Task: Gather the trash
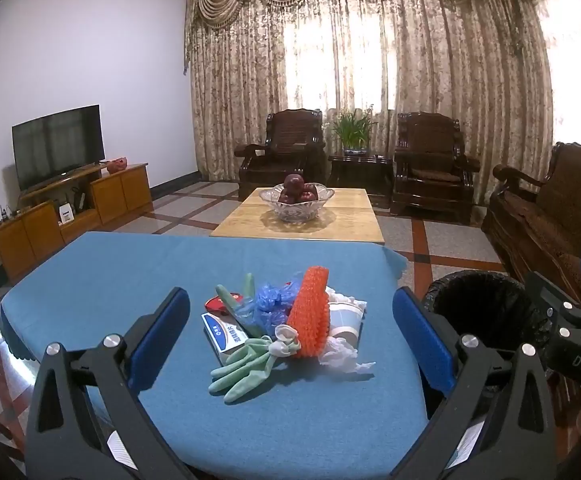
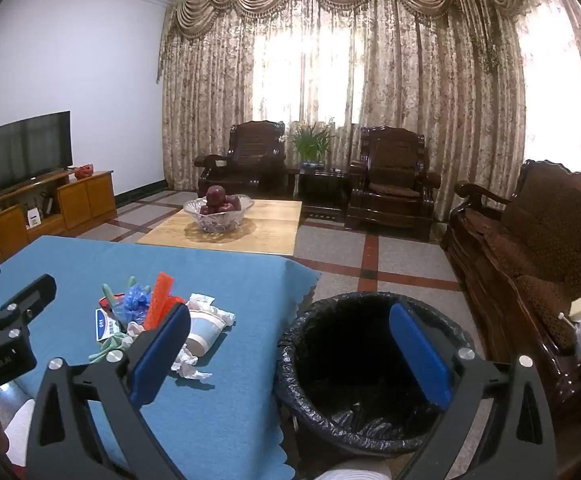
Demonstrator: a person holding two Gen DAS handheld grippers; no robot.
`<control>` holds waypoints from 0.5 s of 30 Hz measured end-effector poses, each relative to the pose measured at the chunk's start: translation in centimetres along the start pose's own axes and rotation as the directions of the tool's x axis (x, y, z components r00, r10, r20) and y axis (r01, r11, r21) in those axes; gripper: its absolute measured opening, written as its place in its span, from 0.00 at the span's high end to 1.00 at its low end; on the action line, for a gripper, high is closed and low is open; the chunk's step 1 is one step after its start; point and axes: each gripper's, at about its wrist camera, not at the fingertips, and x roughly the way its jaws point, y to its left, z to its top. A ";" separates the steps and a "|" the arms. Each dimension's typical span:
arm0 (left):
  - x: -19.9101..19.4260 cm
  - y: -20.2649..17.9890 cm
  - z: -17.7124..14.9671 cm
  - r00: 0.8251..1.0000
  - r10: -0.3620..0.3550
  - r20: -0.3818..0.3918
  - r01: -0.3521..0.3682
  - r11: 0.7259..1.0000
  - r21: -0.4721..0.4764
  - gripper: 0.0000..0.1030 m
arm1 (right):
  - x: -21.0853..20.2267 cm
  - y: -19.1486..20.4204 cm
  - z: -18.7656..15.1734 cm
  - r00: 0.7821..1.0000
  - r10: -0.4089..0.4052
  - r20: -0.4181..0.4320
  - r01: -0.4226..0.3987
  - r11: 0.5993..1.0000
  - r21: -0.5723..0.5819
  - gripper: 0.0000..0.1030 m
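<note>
Both grippers, left (image 1: 290, 336) and right (image 2: 290, 344), spread empty; trash pile (image 1: 286, 320) at 12 o'clock, bin (image 2: 370, 376) at 3; loose glove (image 1: 242, 364) possibly snags neighbours.

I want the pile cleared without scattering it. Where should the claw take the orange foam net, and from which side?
Probably grip the orange foam net across its upper half, coming down from above with the open left claw. It stands highest in the pile, leaning on the paper cup, so its top is free; its lower end sits among the green glove and white tissue.
</note>
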 end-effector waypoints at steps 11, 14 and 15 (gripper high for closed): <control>0.0 -0.1 -0.1 1.000 0.000 0.000 0.000 1.000 0.001 0.05 | 0.0 0.0 0.0 1.000 0.000 -0.001 0.000 1.000 0.001 0.06; 0.1 -0.1 -0.1 1.000 0.001 0.001 -0.001 1.000 0.001 0.05 | 0.0 0.0 0.0 1.000 0.000 0.000 0.000 1.000 0.001 0.06; 0.0 -0.1 -0.1 1.000 0.001 0.000 -0.001 1.000 0.001 0.05 | 0.0 0.0 0.0 1.000 0.000 0.000 0.000 1.000 0.001 0.06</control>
